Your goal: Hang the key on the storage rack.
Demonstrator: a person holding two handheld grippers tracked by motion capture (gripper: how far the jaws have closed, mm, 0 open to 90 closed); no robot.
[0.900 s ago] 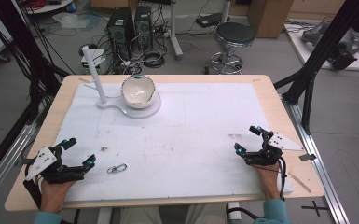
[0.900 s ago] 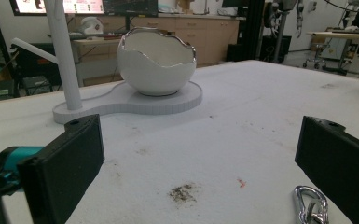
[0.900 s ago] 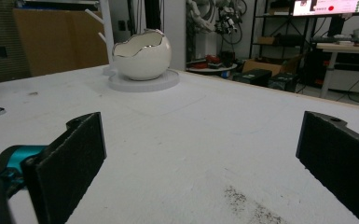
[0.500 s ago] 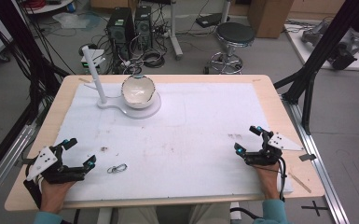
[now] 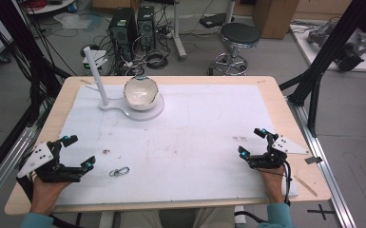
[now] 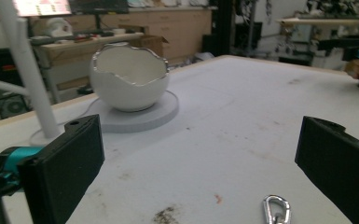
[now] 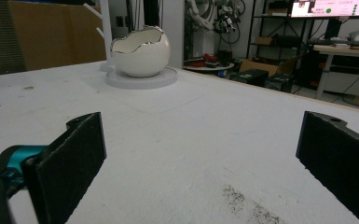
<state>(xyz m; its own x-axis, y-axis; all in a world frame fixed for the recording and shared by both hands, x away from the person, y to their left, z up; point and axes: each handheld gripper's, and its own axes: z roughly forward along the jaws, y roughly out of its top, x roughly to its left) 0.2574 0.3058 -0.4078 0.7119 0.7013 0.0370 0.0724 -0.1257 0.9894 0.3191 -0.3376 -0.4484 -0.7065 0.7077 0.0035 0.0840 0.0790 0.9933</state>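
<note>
A white eggshell-shaped bowl (image 5: 141, 92) with a jagged silver rim sits on a round white stand base (image 5: 158, 110) at the back left of the white mat; it also appears in the left gripper view (image 6: 129, 79) and the right gripper view (image 7: 141, 51). A small metal clip (image 5: 119, 171) lies on the mat just right of my left gripper (image 5: 80, 151). That gripper rests near the front left corner, open, with nothing between its jaws (image 6: 200, 172); the clip (image 6: 276, 210) lies just ahead of them. My right gripper (image 5: 250, 141) rests at the front right, open and empty (image 7: 200, 168).
A white post (image 5: 95, 71) rises from the stand left of the bowl. Dark specks mark the mat (image 5: 107, 152). Behind the table stand computer towers (image 5: 133, 23) and a stool (image 5: 240, 35). Black frame legs (image 5: 318, 71) flank the table's sides.
</note>
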